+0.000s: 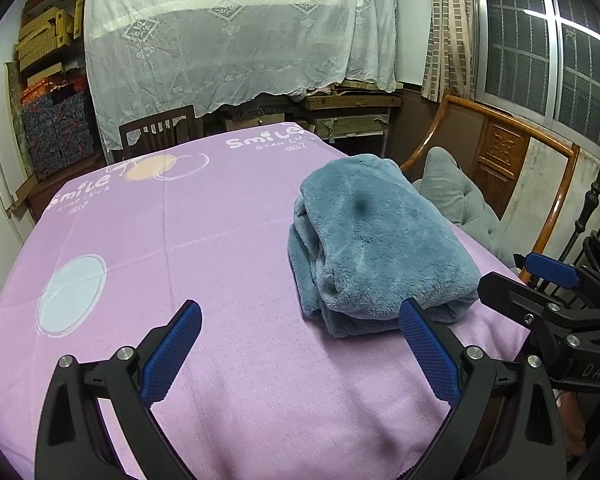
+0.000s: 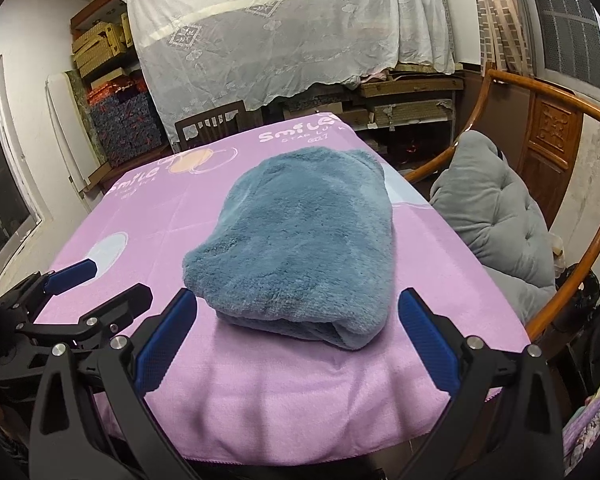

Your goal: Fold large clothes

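A fluffy blue-grey garment (image 1: 376,240) lies folded into a thick bundle on the pink-covered table (image 1: 180,220), toward its right side. It also shows in the right wrist view (image 2: 304,240), straight ahead of that gripper. My left gripper (image 1: 300,344) is open and empty, hovering above the cloth near the front edge, to the left of the bundle. My right gripper (image 2: 298,336) is open and empty, just in front of the bundle's near edge. The right gripper also appears at the right edge of the left wrist view (image 1: 548,292), and the left gripper at the left edge of the right wrist view (image 2: 84,292).
A wooden armchair (image 1: 500,148) with a grey cushion (image 2: 496,216) stands right of the table. A dark chair (image 1: 156,128) is at the far end. Shelves with boxes under a white lace sheet (image 1: 236,32) line the back wall. A window (image 1: 548,48) is at right.
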A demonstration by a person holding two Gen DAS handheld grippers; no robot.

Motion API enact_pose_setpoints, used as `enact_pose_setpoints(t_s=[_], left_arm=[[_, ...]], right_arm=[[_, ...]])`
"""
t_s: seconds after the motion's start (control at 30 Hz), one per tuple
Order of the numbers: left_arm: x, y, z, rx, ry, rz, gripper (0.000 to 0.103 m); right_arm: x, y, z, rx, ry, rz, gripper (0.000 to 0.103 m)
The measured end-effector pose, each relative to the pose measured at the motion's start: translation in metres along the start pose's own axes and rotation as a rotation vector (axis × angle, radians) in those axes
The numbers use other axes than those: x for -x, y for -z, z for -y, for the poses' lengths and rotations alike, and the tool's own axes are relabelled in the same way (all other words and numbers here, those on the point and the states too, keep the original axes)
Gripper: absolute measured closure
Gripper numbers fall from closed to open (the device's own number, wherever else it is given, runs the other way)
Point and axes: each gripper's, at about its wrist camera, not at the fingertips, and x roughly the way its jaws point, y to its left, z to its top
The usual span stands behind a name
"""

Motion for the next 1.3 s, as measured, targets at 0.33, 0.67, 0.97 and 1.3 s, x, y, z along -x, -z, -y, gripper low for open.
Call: enact_pose_setpoints(t_s=[0.33,0.67,0.97,1.3], left_arm=[[0.000,0.001,0.006,-0.014,-0.005,0.002,0.004],[-0.002,0.005,0.007,-0.012,-0.013,-0.012,0.004],[-0.011,0.008,0.006,-0.015,-0.031,-0.027,0.004],[-0.023,0.008,0.007,-0.025,-0.034,-0.046,0.004]], right_arm=[[0.002,-0.001,0.005,-0.009,0.000,0.005,0.005],[0.002,0.000,0.003,-0.002,0.000,0.002,0.005],[-0.001,0.000,-0.001,0.006,0.004,-0.007,0.004],[-0.014,0.002,0.002,-0.001,0.006,-0.028,0.005]])
